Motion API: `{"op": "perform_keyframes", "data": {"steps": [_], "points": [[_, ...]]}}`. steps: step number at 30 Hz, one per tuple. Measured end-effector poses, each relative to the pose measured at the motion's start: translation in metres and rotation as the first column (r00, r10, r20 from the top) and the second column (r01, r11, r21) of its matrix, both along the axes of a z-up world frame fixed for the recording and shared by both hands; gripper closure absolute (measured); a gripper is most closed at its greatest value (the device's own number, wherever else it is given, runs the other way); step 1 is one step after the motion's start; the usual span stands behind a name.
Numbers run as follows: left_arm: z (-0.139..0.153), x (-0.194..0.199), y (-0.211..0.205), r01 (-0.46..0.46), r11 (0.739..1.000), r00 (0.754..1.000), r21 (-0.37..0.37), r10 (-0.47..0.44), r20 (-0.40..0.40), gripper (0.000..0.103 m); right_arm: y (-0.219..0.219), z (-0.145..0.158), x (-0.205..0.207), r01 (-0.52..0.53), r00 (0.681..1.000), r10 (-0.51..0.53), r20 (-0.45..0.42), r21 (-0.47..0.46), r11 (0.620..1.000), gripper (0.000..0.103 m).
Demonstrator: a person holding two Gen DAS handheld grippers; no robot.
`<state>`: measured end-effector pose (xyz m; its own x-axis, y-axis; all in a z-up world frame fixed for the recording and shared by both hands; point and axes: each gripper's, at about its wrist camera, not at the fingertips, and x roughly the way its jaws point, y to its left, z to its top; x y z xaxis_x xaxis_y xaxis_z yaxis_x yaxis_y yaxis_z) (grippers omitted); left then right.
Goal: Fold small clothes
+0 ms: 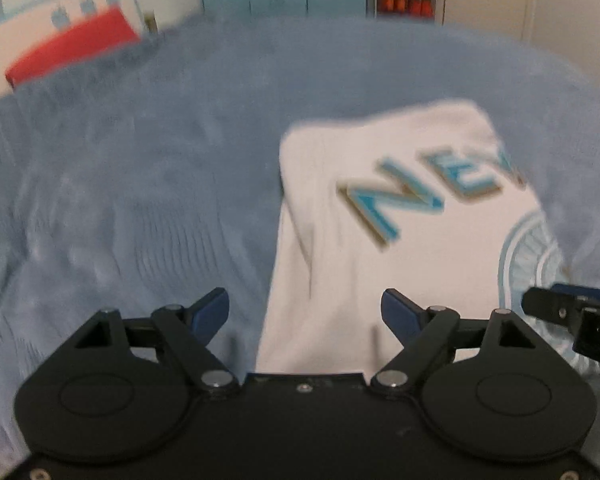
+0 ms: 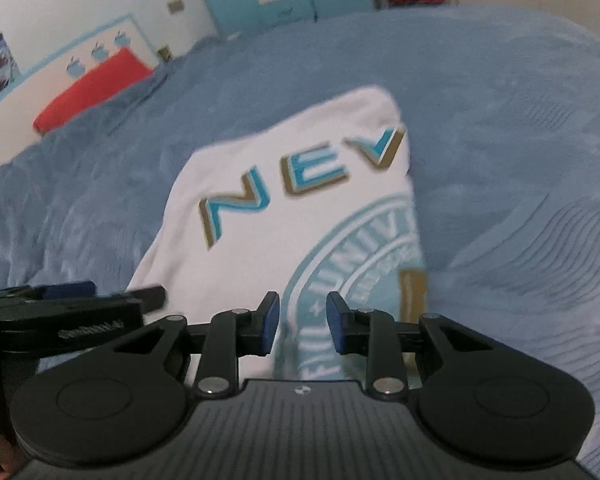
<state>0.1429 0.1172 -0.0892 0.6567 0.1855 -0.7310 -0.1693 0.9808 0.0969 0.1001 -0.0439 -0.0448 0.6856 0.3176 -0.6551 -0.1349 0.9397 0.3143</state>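
Blue bedspread [image 2: 500, 120] (red pillow [image 2: 88, 90] beyond), white wall [image 2: 80, 0].

Your left hand-held gripper [image 1: 305, 314] is a matte black body with two round disc housings, one to each side of its middle. Slim black link arms pivot on silver screw heads and end in dark blue finger pads [image 1: 210, 312]. Your right hand-held gripper [image 2: 302, 322] has the same build, with fine ribbing across the black plate just behind its blue pads [image 2: 270, 322].
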Motion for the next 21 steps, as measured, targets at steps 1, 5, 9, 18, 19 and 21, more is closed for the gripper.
{"op": "perform_keyframes", "data": {"steps": [1,5,9,18,19,21], "points": [[-0.006,0.003,-0.001,-0.003,1.000,1.000,0.019,0.003,-0.010,0.017,-0.001,-0.002,0.001,0.012,1.000,-0.012,0.003,-0.011,1.000,0.069],[-0.051,0.030,0.000,-0.014,1.000,0.972,0.021,0.018,-0.236,0.014,-0.002,-0.035,0.008,-0.001,1.000,0.000,-0.024,-0.041,0.999,0.070],[-0.027,0.034,-0.003,0.013,0.998,0.979,0.057,-0.001,-0.204,0.017,-0.005,-0.026,0.006,0.012,1.000,-0.013,-0.021,-0.016,1.000,0.069],[-0.024,0.077,0.001,0.002,0.999,0.998,0.041,0.000,-0.069,0.014,-0.014,-0.018,0.030,0.055,0.998,-0.055,-0.038,0.001,0.998,0.068],[-0.049,0.089,0.003,0.014,0.999,0.983,0.038,-0.007,-0.186,0.014,-0.015,-0.025,0.029,0.055,0.998,-0.055,-0.027,0.008,0.998,0.068],[-0.053,0.094,0.010,-0.018,1.000,0.980,-0.010,0.016,-0.198,0.013,-0.018,-0.030,0.026,0.054,0.999,-0.054,-0.006,0.025,0.998,0.069]]}}
